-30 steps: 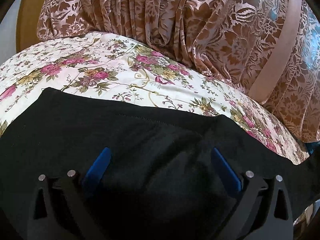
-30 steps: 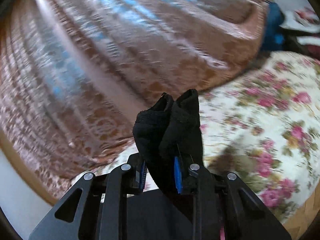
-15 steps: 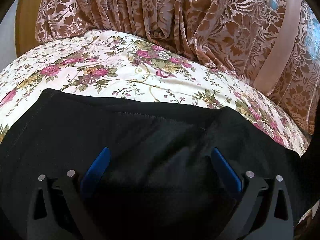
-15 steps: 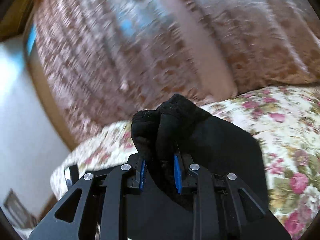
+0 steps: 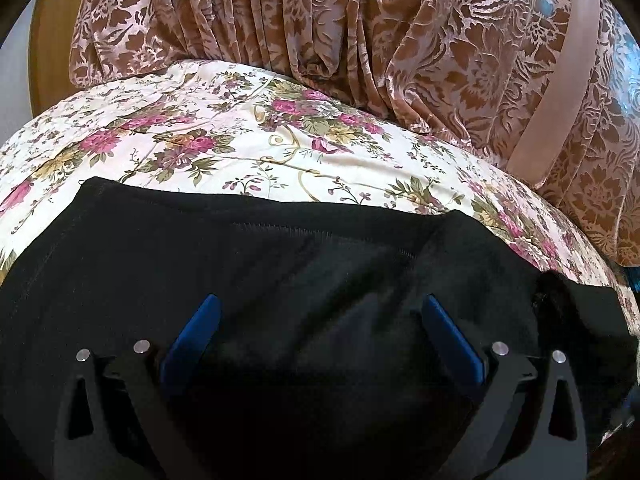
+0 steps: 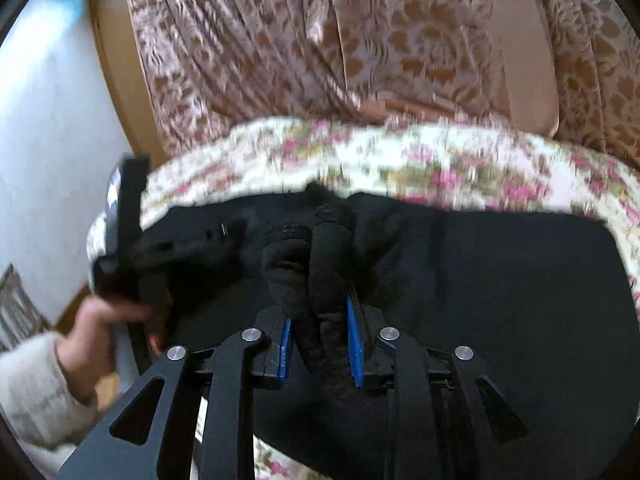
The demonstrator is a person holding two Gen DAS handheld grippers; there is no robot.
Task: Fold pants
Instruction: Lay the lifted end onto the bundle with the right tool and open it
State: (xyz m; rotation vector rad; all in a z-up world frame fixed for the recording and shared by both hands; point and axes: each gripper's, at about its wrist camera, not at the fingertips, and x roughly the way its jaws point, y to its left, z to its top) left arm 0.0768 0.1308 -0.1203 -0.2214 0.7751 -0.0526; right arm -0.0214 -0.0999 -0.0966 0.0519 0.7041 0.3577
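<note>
Your left gripper [image 5: 318, 322] sits low over the black pants [image 5: 280, 264], which lie spread on the floral bedspread [image 5: 240, 136], their far edge running straight across the bed. Its blue fingers [image 5: 200, 324] stand wide apart with dark cloth lying between and under them; they look released, pressing on nothing. In the right wrist view your left hand [image 6: 108, 320] shows at the left edge, wrapped around that gripper's handle, a pale fuzzy sleeve [image 6: 36, 376] behind it.

Further right, your right gripper [image 6: 316, 320] is clenched on a bunched fold of the pants [image 6: 316, 256], the cloth standing up in two thick ridges between its fingers [image 6: 354, 340]. The gathered end hangs just above the flat layer, near the pants' far edge, so you appear to be mid-fold, carrying one end over the rest.

Judging from this, the next move calls for setting the carried end down so its edge meets the far edge of the lower layer, then letting go and smoothing the fold. Watch that the bunch does not land twisted.

Against a second ago: your right gripper then faced the patterned curtain [image 6: 360, 48] and the open bedspread with the same bunch held up; now it has swung round and come down over the spread pants. Your left gripper has kept its place, fingers just as wide.
</note>
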